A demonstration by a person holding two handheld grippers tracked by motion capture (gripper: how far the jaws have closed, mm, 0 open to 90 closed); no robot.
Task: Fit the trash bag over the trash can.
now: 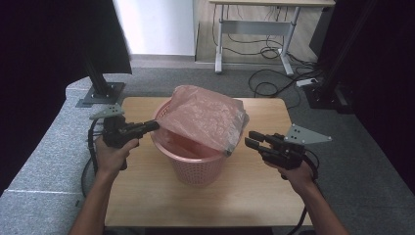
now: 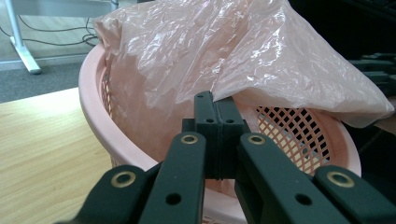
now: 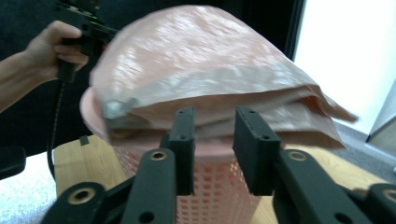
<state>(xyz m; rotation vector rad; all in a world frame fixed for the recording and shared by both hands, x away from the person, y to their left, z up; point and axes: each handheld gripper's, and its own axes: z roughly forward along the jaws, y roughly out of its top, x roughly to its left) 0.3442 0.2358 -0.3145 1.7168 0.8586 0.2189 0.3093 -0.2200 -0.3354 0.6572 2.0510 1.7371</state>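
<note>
While left gripper (image 1: 149, 126) clamps pink bag (image 1: 205, 117) edge at basket (image 1: 195, 169) rim, I see right gripper (image 1: 250, 139) parted, empty, just beside bag; bare table (image 1: 254, 196) around.

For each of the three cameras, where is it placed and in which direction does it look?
High view: above the person's side, looking forward and down at the table; both forearms, left gripper and right gripper show.
Left gripper view: rides that gripper, facing the pink bag over the basket; its jaws are shut on the bag.
Right gripper view: faces the bag from the opposite side; its jaws are apart, the other hand beyond.
All three views share bag and basket.
</note>
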